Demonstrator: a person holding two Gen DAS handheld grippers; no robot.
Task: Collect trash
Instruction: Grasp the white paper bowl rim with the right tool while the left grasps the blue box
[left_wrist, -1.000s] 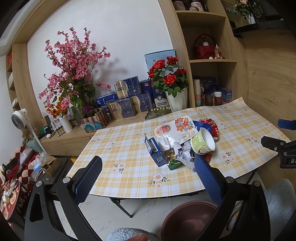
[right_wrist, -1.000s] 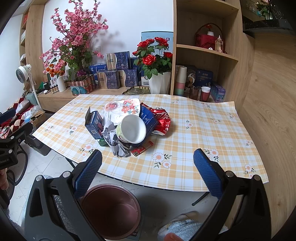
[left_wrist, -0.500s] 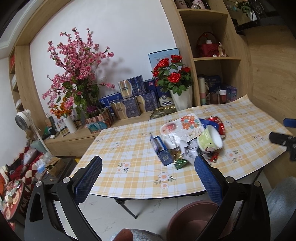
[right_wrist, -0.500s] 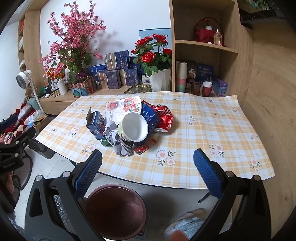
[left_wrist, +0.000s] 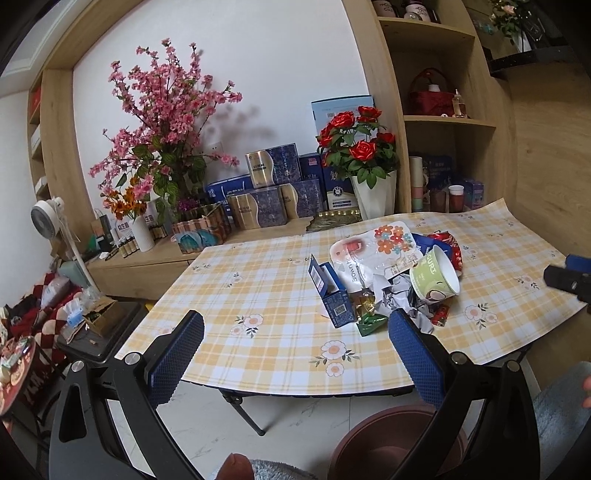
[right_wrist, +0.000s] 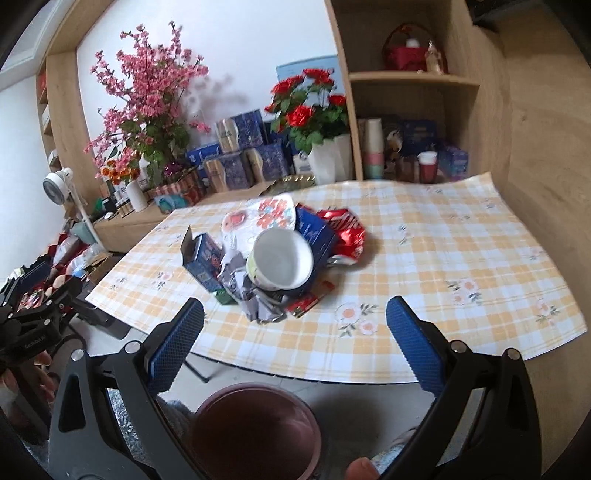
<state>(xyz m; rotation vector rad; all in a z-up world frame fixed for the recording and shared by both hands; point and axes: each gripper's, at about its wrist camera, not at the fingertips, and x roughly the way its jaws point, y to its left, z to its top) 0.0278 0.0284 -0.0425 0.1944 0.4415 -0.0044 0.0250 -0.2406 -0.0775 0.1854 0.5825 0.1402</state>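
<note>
Left wrist view: the left claw (left_wrist: 295, 347) hangs wide and empty over the near edge of the bench (left_wrist: 258, 354), its blue pads well apart, with nothing between them. Ahead and to its right, near the middle of the checked cloth, lies the trash pile (left_wrist: 391, 277): an open blue carton (left_wrist: 332, 295) at the left edge, a white floral pouch (left_wrist: 376, 247) behind it, crumpled grey paper (left_wrist: 395, 299) and a green foil scrap (left_wrist: 371, 322) in front, a paper cup (left_wrist: 436, 277) tipped on its side with its mouth turned up and to the right, and a red foil wrapper (left_wrist: 452, 247) farthest right. A maroon bin (left_wrist: 395, 439) stands on the floor below the bench edge, beneath the right pad.

Right wrist view: the right claw (right_wrist: 293, 334) is likewise wide and holds nothing. From here the pile (right_wrist: 273, 258) sits almost straight ahead, a little left of centre, with the cup's (right_wrist: 280, 264) open mouth facing the camera and the crumpled paper (right_wrist: 243, 291) nearest. The bin (right_wrist: 258, 432) lies directly under this claw, between the pads.

By this framing the right claw looks better lined up: the pile lies along its forward axis, and the bin waits just beneath. No piece appears collected yet; a forward reach to the near scraps seems the likely first step.
</note>
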